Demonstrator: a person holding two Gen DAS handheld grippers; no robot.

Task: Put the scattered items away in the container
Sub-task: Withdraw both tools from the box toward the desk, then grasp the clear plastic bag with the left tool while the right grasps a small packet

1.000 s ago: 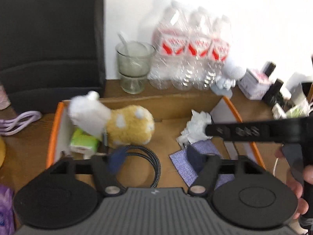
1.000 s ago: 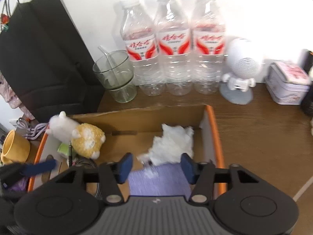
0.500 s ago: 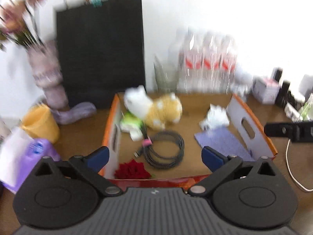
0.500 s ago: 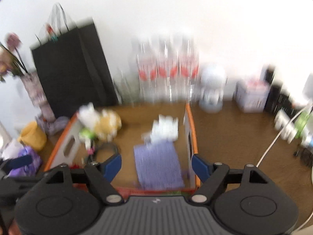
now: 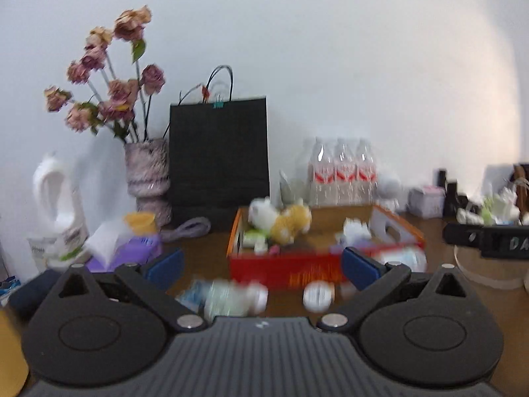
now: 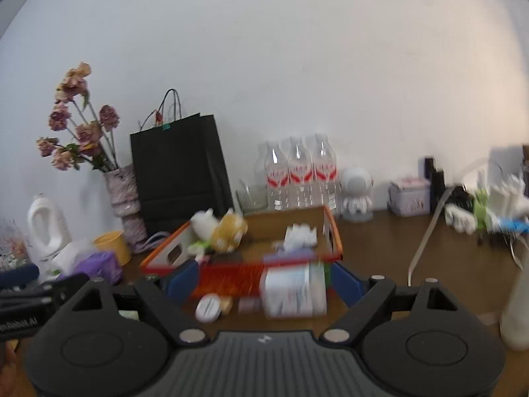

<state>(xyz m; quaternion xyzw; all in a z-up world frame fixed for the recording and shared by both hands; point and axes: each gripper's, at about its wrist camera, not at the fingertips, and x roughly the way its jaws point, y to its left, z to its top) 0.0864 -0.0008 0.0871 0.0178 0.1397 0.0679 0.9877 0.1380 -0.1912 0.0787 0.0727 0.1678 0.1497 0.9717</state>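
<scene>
Left claw (image 5: 261,266) spread wide, nothing between its blue pads. Right claw (image 6: 264,279) opening, pads clear of everything; a blurred white carton (image 6: 292,289) lies on the surface (image 6: 396,248) in the gap ahead. Cardboard box (image 6: 231,276), red front and orange rim, holds a yellow-white plush toy (image 6: 228,230), crumpled tissue (image 6: 299,235), purple cloth. In front of it, still scattered: round white tin (image 6: 207,307), blurred bottle (image 5: 231,299)
</scene>
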